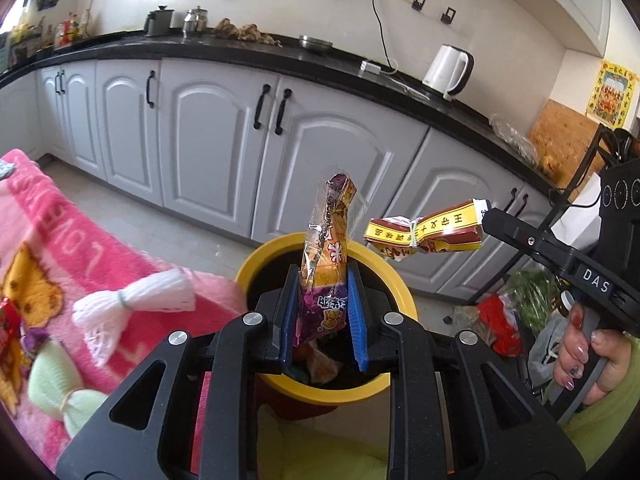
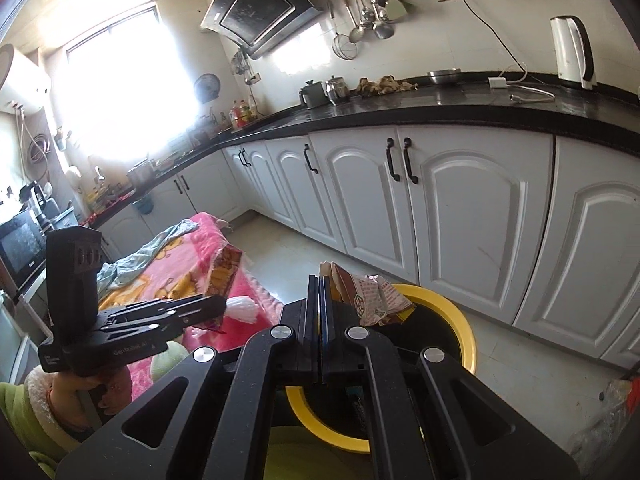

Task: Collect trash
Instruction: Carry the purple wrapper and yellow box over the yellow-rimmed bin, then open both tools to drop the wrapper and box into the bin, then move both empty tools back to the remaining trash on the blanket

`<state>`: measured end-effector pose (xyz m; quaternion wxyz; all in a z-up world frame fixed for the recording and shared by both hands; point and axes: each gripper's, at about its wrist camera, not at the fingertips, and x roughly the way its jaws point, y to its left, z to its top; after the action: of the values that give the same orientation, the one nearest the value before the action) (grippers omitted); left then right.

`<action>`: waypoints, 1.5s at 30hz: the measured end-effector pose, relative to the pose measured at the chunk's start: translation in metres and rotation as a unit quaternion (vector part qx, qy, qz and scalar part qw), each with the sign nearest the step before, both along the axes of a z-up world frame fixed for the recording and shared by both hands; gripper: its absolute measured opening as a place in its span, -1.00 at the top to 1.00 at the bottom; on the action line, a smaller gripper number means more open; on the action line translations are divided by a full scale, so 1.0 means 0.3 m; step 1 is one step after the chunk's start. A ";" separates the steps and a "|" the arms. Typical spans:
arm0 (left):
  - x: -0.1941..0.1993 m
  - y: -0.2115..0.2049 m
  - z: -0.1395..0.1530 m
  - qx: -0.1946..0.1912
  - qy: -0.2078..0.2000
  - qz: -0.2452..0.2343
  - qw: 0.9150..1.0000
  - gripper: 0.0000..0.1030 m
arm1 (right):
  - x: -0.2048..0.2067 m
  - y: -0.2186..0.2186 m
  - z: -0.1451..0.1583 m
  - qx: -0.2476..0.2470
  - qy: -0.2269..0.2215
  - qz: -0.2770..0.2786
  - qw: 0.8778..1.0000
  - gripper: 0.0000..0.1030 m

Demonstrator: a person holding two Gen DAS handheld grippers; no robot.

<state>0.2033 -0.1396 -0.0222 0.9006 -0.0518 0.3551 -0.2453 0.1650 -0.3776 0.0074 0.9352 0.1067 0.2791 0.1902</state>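
My left gripper is shut on a purple and orange snack wrapper that stands upright between its blue pads, right above a yellow-rimmed bin. Some trash lies inside the bin. To the right, my right gripper is shut on a crumpled yellow and red wrapper, which hangs over the bin's far right rim. In the right wrist view that gripper pinches the crumpled wrapper above the bin. The left gripper shows at the left with its snack wrapper.
A pink blanket at the left carries a white foam net, a green foam net and a red packet. White cabinets run behind the bin. Plastic bags with greens lie on the floor at the right.
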 end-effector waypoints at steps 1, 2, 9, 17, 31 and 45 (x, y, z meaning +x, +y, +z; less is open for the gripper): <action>0.007 -0.011 -0.010 0.002 0.003 -0.002 1.000 0.68 | 0.003 -0.001 -0.003 0.000 0.002 0.000 1.000 0.98; 0.011 -0.018 -0.017 0.002 0.005 -0.003 1.000 0.68 | 0.003 -0.002 -0.008 0.000 0.004 -0.001 1.000 0.98; 0.047 -0.071 -0.093 0.008 0.031 -0.016 0.999 0.68 | 0.038 -0.013 -0.061 0.004 0.032 -0.005 0.999 0.98; 0.088 -0.122 -0.177 0.028 0.050 -0.023 0.998 0.67 | 0.081 -0.032 -0.123 0.012 0.059 -0.014 0.998 0.98; 0.088 -0.083 -0.191 0.036 0.047 0.010 0.998 -0.27 | 0.113 -0.070 -0.161 0.028 0.075 -0.047 0.996 0.17; 0.022 0.087 -0.056 0.010 -0.002 0.068 0.998 -0.71 | 0.055 0.031 -0.073 0.004 0.026 -0.015 1.000 -0.02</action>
<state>0.2097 -0.1136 -0.0390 0.9165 -0.0658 0.3511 -0.1801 0.1814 -0.3682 -0.0146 0.9298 0.1195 0.3011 0.1745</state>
